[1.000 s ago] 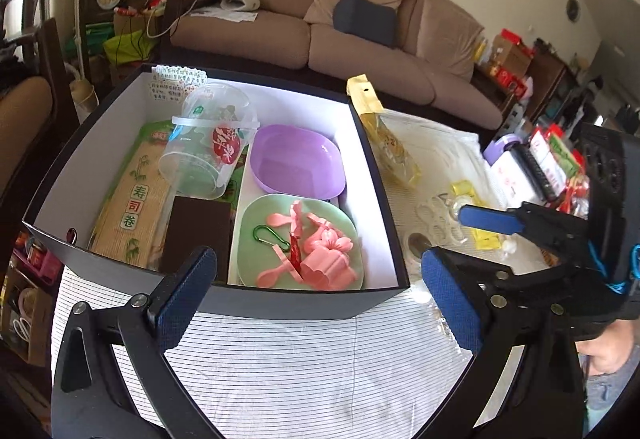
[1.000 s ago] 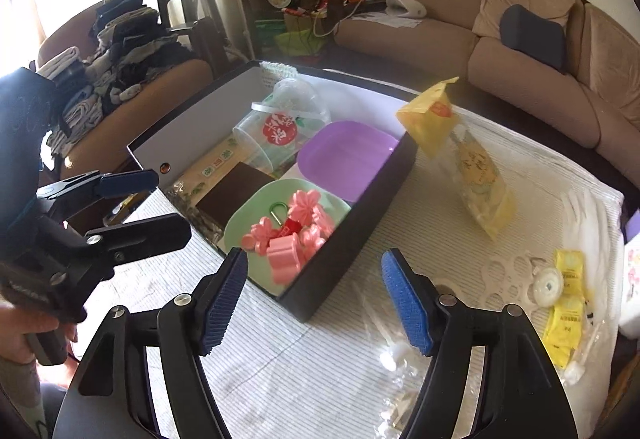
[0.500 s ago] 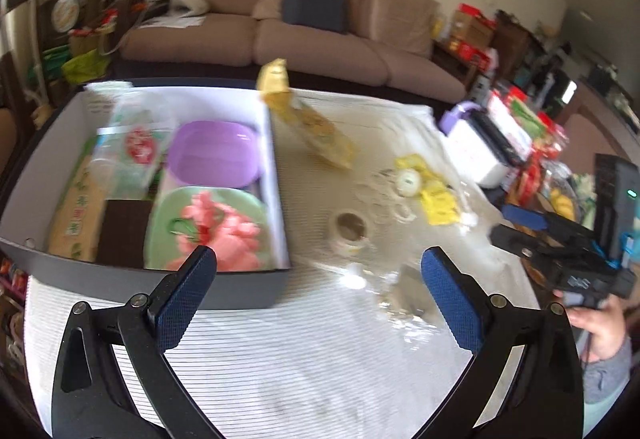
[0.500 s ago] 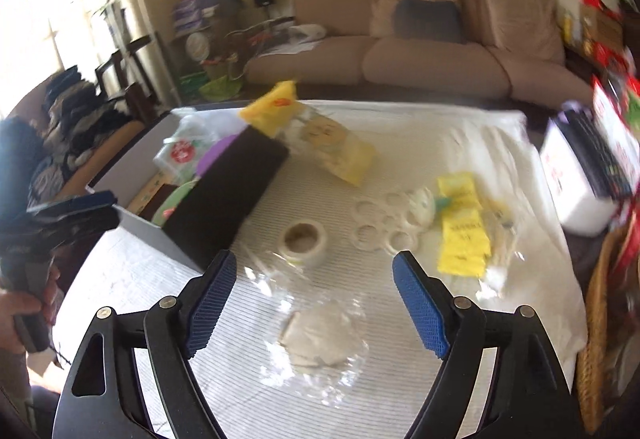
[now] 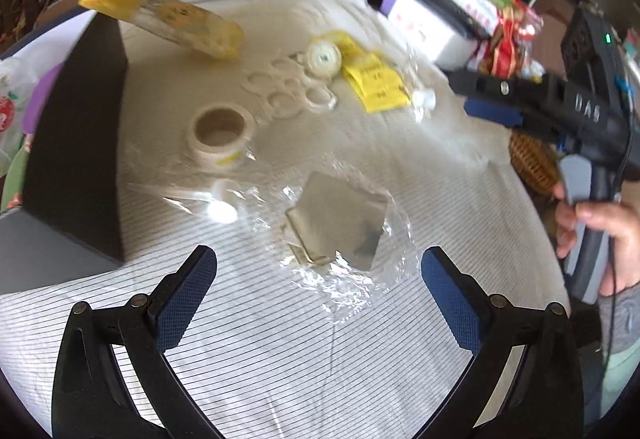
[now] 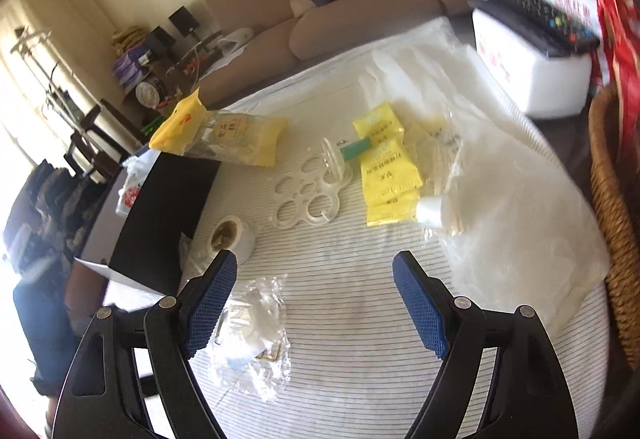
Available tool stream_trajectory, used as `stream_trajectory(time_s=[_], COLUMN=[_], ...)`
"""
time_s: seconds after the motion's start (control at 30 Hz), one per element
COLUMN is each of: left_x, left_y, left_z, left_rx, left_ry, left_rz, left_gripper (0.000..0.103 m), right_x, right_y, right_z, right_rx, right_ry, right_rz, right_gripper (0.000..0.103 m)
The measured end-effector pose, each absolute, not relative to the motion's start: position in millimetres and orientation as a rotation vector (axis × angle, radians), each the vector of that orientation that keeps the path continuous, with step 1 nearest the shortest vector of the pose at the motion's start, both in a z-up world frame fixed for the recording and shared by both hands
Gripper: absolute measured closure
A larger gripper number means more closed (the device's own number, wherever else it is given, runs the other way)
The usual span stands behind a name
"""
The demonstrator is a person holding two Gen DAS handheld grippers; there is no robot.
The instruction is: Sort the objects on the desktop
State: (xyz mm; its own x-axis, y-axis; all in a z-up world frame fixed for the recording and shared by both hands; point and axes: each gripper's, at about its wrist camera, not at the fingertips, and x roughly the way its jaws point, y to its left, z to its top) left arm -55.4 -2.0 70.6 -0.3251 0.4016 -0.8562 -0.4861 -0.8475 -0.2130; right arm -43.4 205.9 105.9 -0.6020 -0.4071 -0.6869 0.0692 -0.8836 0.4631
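Striped worktop (image 5: 280, 359) carries a tape roll (image 5: 220, 133) beside the black box (image 5: 80, 143). Your left hand-held gripper (image 5: 319, 287) hangs spread over a crinkled clear packet (image 5: 340, 227). Your right hand-held gripper (image 6: 312, 303) stands apart, empty, having just widened.

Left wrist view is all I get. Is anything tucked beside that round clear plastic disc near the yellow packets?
Observer: Yes. The right wrist view shows a small teal stick lying between the round clear plastic disc and the yellow paper packets.
Operator: And the right tongs I see side-on, are they carrying anything?
Observer: No. Their jaws have just been opening, and they stand open over the striped cloth with nothing between them.
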Motion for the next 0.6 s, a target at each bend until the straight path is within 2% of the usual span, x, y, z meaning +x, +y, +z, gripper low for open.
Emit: stream_trajectory(time_s=[0.13,0.27,0.33,0.43,0.5,0.57,0.6], left_x=[-42,-34,-34,-37,-41,-46,-48], left_y=[25,44,47,46,42,37,34], left_z=[58,41,34,30,31,31,31], left_rx=[-1.323,-1.326,-1.349,-1.371,-1.388,-1.404,-1.413], left_ry=[0.301,0.463,0.458,0.415,0.349,0.258,0.206], left_rz=[2.173,2.156,2.135,2.120,2.105,2.073,2.052], left_gripper=[0.000,0.000,0.000,0.000,0.000,0.000,0.000], right_x=[-49,-55,-55,-54,-53,-52,-51], right_y=[205,191,182,171,166,163,162], right_z=[86,59,49,37,30,27,28], right_rx=[1.298,1.403,1.447,1.497,1.499,1.483,1.471], right_ry=[-0.647,-0.692,-0.665,-0.620,-0.660,-0.714,-0.731], right_rz=[-2.417,-2.265,-2.224,-2.193,-2.134,-2.072,-2.056], right_gripper=[0.022,0.039,0.046,0.050,0.057,0.070,0.071])
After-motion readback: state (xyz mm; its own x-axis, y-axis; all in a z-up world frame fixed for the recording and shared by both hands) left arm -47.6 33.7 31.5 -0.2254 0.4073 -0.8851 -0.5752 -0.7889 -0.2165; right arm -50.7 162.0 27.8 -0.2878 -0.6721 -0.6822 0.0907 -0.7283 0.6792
